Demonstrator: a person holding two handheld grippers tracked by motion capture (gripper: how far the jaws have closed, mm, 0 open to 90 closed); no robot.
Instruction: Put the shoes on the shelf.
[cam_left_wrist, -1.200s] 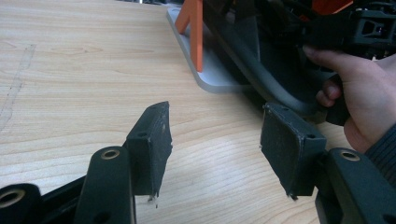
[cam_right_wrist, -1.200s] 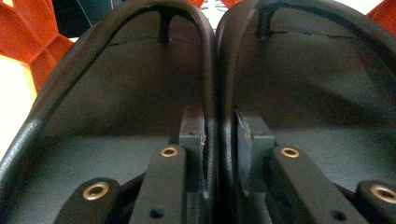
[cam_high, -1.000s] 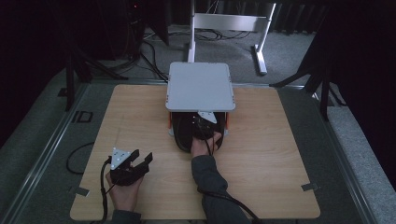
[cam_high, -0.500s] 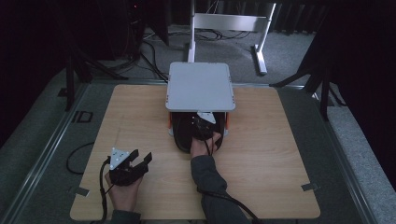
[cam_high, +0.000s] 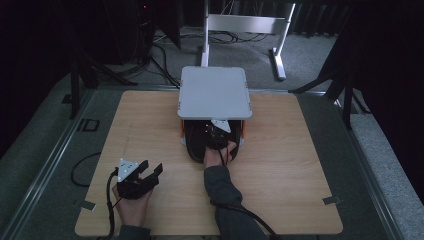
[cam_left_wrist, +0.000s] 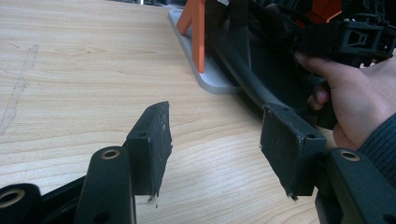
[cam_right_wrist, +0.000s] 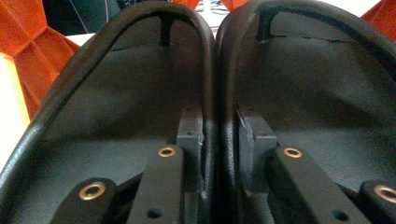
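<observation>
The right gripper (cam_right_wrist: 219, 140) has its jaws clamped on the two adjoining rims of a pair of black shoes (cam_right_wrist: 140, 93), matte and grainy inside, with rounded collars that arch up just ahead of the pads. The left gripper (cam_left_wrist: 219, 144) rests with jaws apart over bare wooden table (cam_left_wrist: 70, 70). Beyond the shoes stands a grey-topped stand (cam_high: 215, 92) on orange legs (cam_left_wrist: 196, 28).
</observation>
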